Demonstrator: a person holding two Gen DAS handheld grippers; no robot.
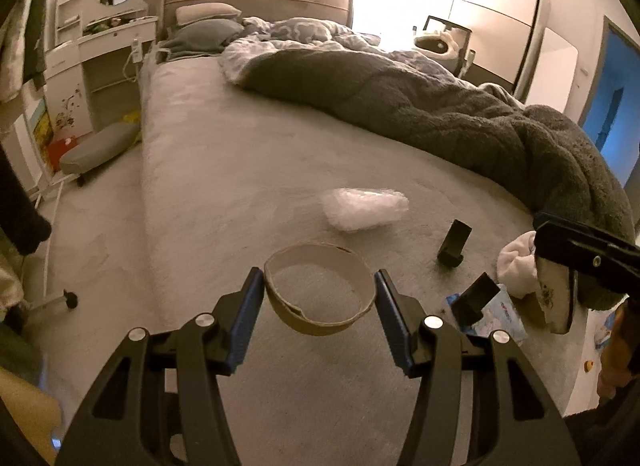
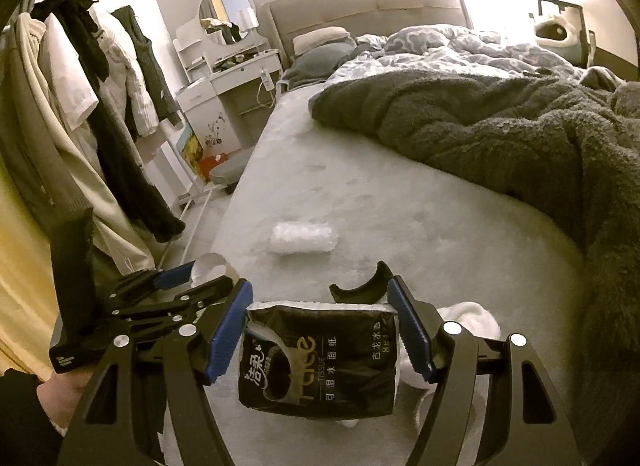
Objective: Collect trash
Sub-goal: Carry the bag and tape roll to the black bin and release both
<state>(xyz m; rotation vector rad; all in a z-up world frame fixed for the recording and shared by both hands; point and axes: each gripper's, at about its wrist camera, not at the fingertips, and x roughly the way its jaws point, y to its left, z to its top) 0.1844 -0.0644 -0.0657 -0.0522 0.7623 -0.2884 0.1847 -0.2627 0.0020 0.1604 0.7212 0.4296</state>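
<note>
My left gripper (image 1: 319, 290) is shut on an empty cardboard tape ring (image 1: 320, 324), its blue pads pressing the ring's two sides just above the grey bed (image 1: 224, 169). The right wrist view shows this gripper (image 2: 200, 280) and ring (image 2: 212, 266) at the left. My right gripper (image 2: 320, 318) is shut on a black tissue pack (image 2: 320, 370), held over the bed's near end. In the left wrist view it (image 1: 576, 262) shows at the right edge with the pack (image 1: 554, 306). A roll of clear plastic wrap (image 1: 364, 207) (image 2: 304, 238) lies on the bed beyond both.
A curved black piece (image 2: 360, 286), a white cloth (image 1: 516, 262) and a blue-and-white packet (image 1: 500, 318) lie near the right gripper. A dark fleece blanket (image 1: 440, 105) covers the bed's right side. On the left stand a clothes rack (image 2: 100, 105), a padded stool (image 1: 96, 149) and a dresser (image 1: 100, 49).
</note>
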